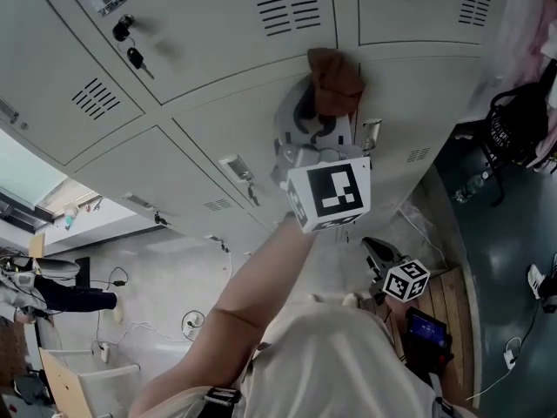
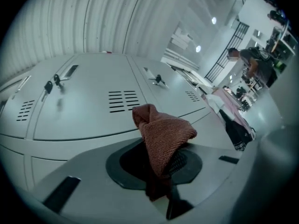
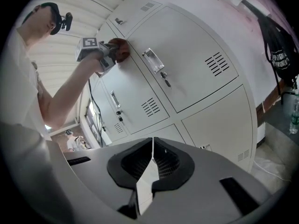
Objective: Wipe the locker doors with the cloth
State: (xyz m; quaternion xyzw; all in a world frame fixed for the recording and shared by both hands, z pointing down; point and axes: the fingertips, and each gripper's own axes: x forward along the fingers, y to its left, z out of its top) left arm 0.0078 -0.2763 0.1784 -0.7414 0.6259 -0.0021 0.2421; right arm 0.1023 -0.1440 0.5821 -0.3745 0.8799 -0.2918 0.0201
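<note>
A brown knitted cloth [image 1: 335, 78] is pressed against the grey locker doors [image 1: 218, 50], close to the seam between two doors. My left gripper [image 1: 325, 104] is raised at arm's length and shut on it, its marker cube below. In the left gripper view the cloth [image 2: 163, 133] bunches up between the jaws and hides their tips, with a vented door [image 2: 93, 101] just beyond. My right gripper [image 1: 379, 252] hangs low near my body, away from the lockers. Its jaws [image 3: 153, 158] are shut with nothing between them. From the right gripper view, the cloth [image 3: 119, 49] shows on an upper door.
Keys [image 1: 132, 55] hang from a lock at the upper left. A black bag [image 1: 522, 120] and pink clothing hang at the right, with a water bottle [image 1: 470, 185] on the dark floor. A wooden pallet [image 1: 452, 299] lies by my feet. A person [image 1: 52, 296] stands far left.
</note>
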